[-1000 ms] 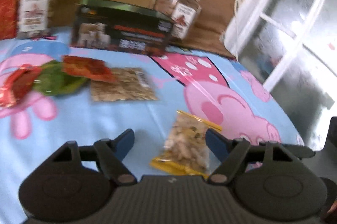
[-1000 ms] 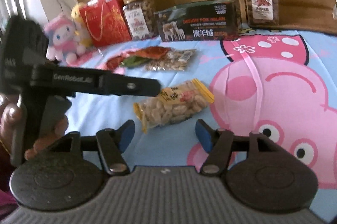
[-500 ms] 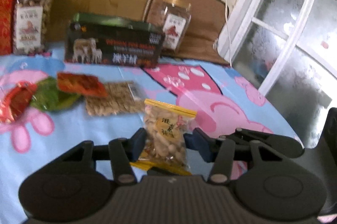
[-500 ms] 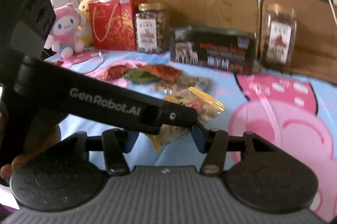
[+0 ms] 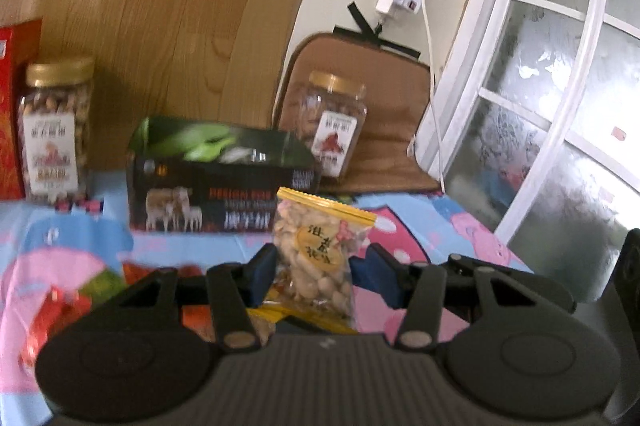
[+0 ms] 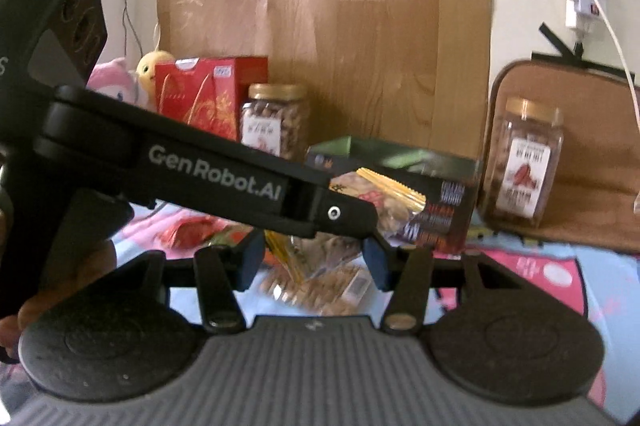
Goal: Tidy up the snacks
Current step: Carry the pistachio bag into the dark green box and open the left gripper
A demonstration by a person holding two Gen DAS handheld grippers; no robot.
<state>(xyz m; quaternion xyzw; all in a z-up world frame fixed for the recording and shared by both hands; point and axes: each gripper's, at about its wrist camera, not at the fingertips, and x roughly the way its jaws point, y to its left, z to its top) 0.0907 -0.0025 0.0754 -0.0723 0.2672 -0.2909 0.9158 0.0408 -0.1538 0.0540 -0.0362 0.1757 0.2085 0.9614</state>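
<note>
Left wrist view: left gripper [image 5: 313, 276] fingers clenched on clear yellow-topped peanut bag [image 5: 316, 254], bag upright betw fingers. Right gripper [image 6: 313, 262] fingers apart, grasping nothing; bag just beyond fingertips.

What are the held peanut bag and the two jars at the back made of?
Peanut bag: thin clear plastic film, glossy, with a yellow zip strip; the nuts show through. Both jars: clear and rigid, probably plastic though glass is possible, with gold lids that look metallic and paper-like labels.
</note>
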